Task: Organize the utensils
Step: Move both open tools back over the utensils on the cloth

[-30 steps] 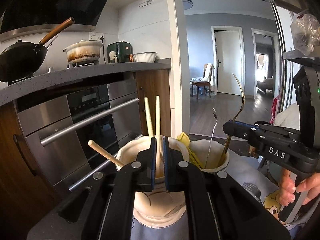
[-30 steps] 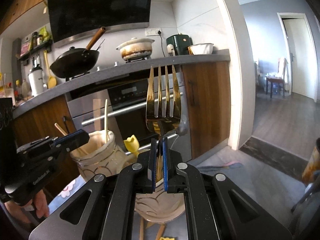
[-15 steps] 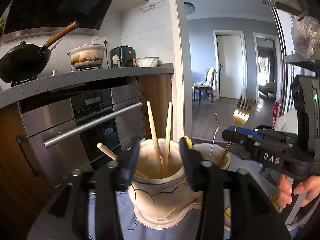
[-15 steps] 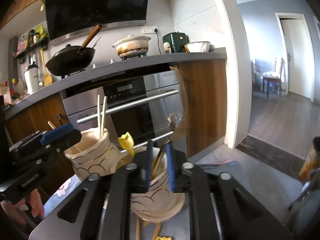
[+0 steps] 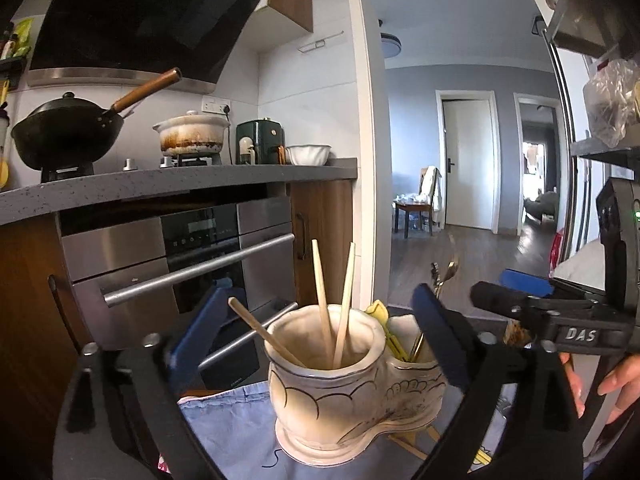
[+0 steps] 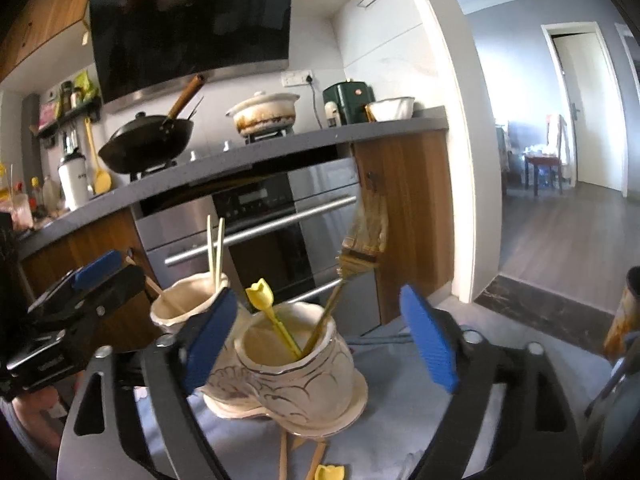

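Note:
A cream double-cup ceramic holder (image 5: 340,392) stands on a blue cloth; it also shows in the right wrist view (image 6: 288,372). Its left cup holds wooden chopsticks (image 5: 328,300). Its right cup holds a gold fork (image 6: 352,268), blurred and leaning, and a yellow tulip-topped utensil (image 6: 272,320). My left gripper (image 5: 316,336) is open and empty, its jaws wide on either side of the chopstick cup. My right gripper (image 6: 320,332) is open and empty, its jaws wide around the fork cup. The right gripper also shows in the left wrist view (image 5: 520,296).
More wooden sticks (image 6: 300,456) and a yellow piece (image 6: 330,472) lie on the cloth in front of the holder. An oven (image 5: 192,264) and the grey counter (image 5: 160,180) with a wok and a pot stand behind. A doorway opens to the right.
Both grippers let go and opened wide: the left released the chopsticks into the left cup, the right released the gold fork into the right cup. Both drew back slightly.

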Tool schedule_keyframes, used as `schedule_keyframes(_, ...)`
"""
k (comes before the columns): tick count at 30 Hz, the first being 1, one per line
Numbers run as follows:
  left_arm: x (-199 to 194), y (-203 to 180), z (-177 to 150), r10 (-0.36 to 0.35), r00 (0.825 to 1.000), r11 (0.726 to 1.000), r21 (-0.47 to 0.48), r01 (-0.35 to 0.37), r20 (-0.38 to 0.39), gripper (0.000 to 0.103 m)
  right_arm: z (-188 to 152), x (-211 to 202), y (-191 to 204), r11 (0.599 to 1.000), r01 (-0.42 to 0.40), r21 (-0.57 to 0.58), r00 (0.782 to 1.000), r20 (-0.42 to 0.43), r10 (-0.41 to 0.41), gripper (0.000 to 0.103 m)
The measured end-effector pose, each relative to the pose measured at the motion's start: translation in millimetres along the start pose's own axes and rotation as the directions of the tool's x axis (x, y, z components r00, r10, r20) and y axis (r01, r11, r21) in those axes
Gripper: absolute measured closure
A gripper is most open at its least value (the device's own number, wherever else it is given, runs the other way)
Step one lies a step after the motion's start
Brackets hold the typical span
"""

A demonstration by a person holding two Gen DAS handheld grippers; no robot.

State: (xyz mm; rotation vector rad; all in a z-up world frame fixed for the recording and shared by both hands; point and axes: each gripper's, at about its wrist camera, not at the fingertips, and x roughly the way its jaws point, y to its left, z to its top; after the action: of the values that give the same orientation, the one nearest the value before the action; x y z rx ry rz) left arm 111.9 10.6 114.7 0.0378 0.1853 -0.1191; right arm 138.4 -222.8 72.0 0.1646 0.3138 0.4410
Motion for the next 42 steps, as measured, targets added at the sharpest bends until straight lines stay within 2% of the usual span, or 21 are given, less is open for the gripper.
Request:
schedule_keyframes(5,-8,8,1,0.027,1.0,1.0,-0.014,-0.027,0.007,0.005,-3,-11,-12,0.999,0.013,0.045,1.0,0.009,-0.013,0.005)
schedule_keyframes(15,-23,11,-13,0.013,0.999,1.0,-0.023,-0.014,-0.036,0.005,-25,-19,-14,0.996,0.087,0.004,0.994,-0.065,-0.087,0.005)
schedule_keyframes(26,-29,1,-37,-0.045,0.988,0.999,-0.005,0.045,-0.145,0.005,-50,-22,-36,0.973,0.231,-0.007,0.956,-0.184,-0.228,0.005)
schedule_keyframes(30,-26,-6,-48,-0.057,0.977,0.998,0.01,0.06,-0.205,0.005,-58,-25,-48,0.966,0.259,-0.005,0.94,-0.228,-0.253,0.005)
schedule_keyframes(32,-24,-8,-54,-0.073,0.969,0.997,0.01,0.078,-0.236,0.005,-64,-25,-52,0.96,0.278,-0.02,0.926,-0.262,-0.274,0.005)
schedule_keyframes(35,-19,-12,-64,-0.088,0.954,0.996,0.007,0.094,-0.288,0.005,-74,-25,-57,0.959,0.282,-0.026,0.908,-0.315,-0.275,0.005)
schedule_keyframes(40,-9,-21,-82,-0.107,0.919,0.993,-0.004,0.114,-0.38,0.005,-93,-22,-54,0.965,0.26,-0.035,0.88,-0.402,-0.252,0.005)
schedule_keyframes(42,-5,-25,-86,-0.103,0.911,0.993,0.01,0.117,-0.4,0.005,-98,-20,-52,0.965,0.258,-0.051,0.872,-0.417,-0.256,0.005)
